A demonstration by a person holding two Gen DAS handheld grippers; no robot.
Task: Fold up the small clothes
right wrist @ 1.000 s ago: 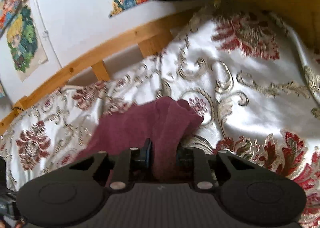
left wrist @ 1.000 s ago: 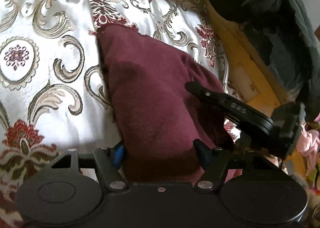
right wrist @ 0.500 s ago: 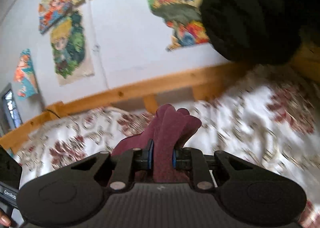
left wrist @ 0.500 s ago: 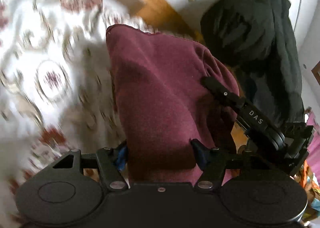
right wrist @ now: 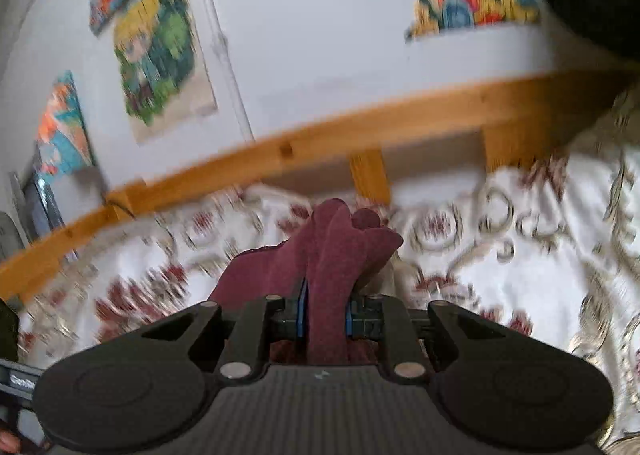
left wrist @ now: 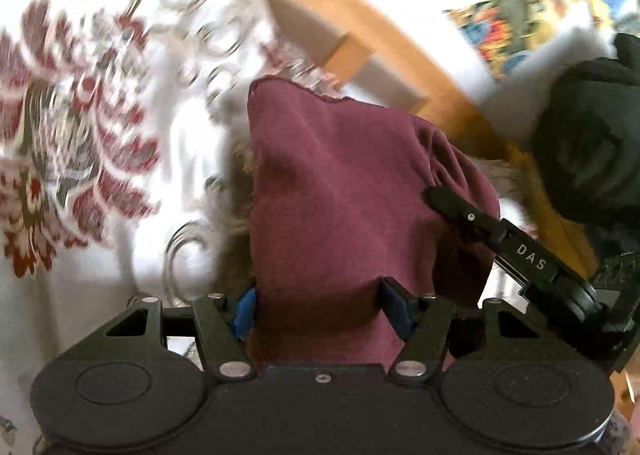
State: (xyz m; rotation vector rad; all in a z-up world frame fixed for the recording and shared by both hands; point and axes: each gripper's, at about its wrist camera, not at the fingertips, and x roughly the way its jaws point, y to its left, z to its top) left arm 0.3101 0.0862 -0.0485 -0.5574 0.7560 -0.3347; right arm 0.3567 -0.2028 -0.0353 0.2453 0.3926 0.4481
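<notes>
A small maroon garment (left wrist: 340, 191) hangs stretched between both grippers, lifted above the white floral bedspread (left wrist: 80, 115). My left gripper (left wrist: 320, 311) has its blue-padded jaws set wide, with the cloth draped between and over them. My right gripper (right wrist: 325, 315) is shut on a bunched edge of the same maroon garment (right wrist: 340, 247), which sticks up in folds past the pads. The right gripper's black body (left wrist: 520, 251) also shows in the left wrist view, at the garment's right corner.
A wooden bed rail (right wrist: 360, 135) runs behind the bedspread (right wrist: 520, 255), with a white wall and colourful posters (right wrist: 160, 47) above. A black garment (left wrist: 592, 151) hangs at the right over yellow fabric.
Both grippers have lifted the maroon garment off the bedspread and tilted upward toward the wall. The views are motion-blurred. The right grip has tightened on the bunched cloth.
</notes>
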